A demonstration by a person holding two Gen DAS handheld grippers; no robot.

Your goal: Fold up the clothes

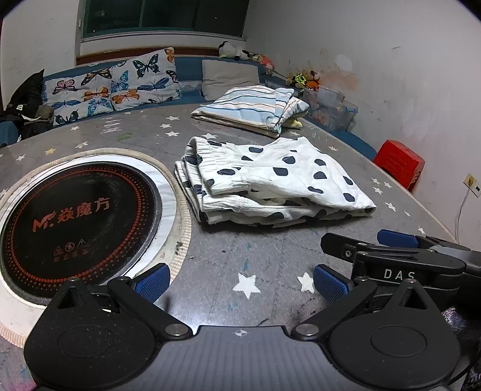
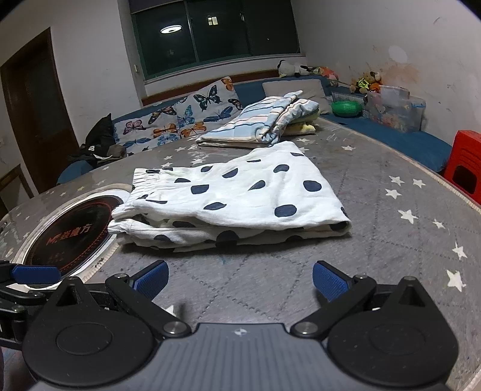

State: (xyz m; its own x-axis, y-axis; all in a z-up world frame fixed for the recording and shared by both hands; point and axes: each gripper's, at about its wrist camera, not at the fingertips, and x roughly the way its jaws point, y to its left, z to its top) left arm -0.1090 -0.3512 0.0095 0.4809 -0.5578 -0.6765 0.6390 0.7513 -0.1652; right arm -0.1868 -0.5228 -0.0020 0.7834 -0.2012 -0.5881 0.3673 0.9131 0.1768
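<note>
White dotted garment (image 2: 234,198) lies folded flat on table (image 2: 390,240), so my left gripper (image 1: 240,281) and right gripper (image 2: 240,278) hover spread, empty, nearby.

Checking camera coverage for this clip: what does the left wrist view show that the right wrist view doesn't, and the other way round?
Only the left wrist view shows the whole round cooktop set in the table and the wall socket.

Only the right wrist view shows the brown door, the green bowl and the lamp reflected in the window.

Both show the folded spotted garment on the starred table, the striped folded pile behind it, the butterfly cushions, the red stool, and both grippers, left gripper and right gripper, open and empty.
</note>
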